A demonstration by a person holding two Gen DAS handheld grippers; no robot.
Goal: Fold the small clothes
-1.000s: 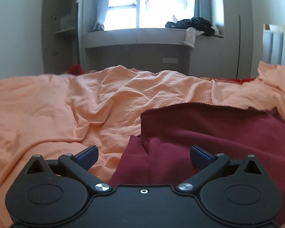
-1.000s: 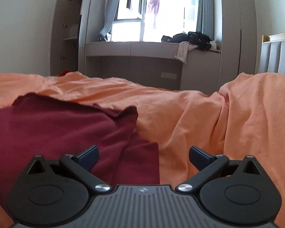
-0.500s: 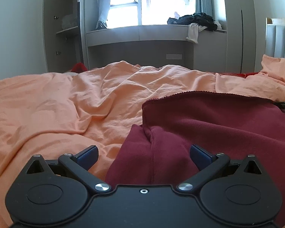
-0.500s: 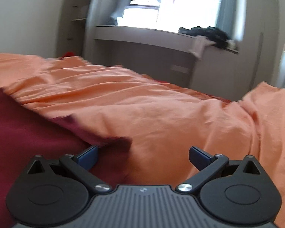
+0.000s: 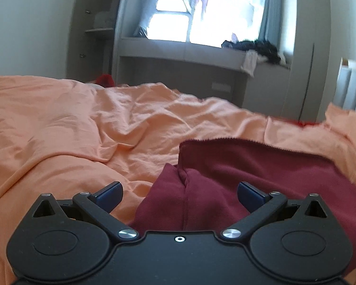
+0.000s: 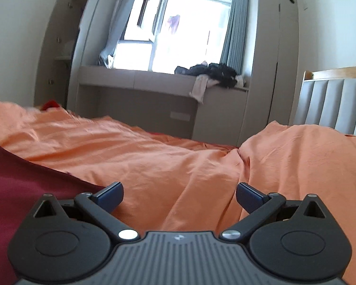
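Currently both the left gripper (image 5: 179,193) and right gripper (image 6: 179,193) hover with jaws spread and empty over the maroon garment (image 5: 237,185), which lies rumpled on the orange bedsheet (image 6: 178,166) (seemingly lining up a grab on an edge to fold).

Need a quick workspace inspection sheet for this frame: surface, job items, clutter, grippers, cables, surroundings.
Surface: orange bedsheet, rumpled.
Job's things: dark red garment lying creased on the sheet, not held.
Clutter: dark clothes pile on the window ledge; small red item past the bed's far edge.
Grippers: left gripper open over the garment; right gripper open over bare sheet.
Cables: nothing seen.
Surroundings: bright window, curtains, padded headboard.
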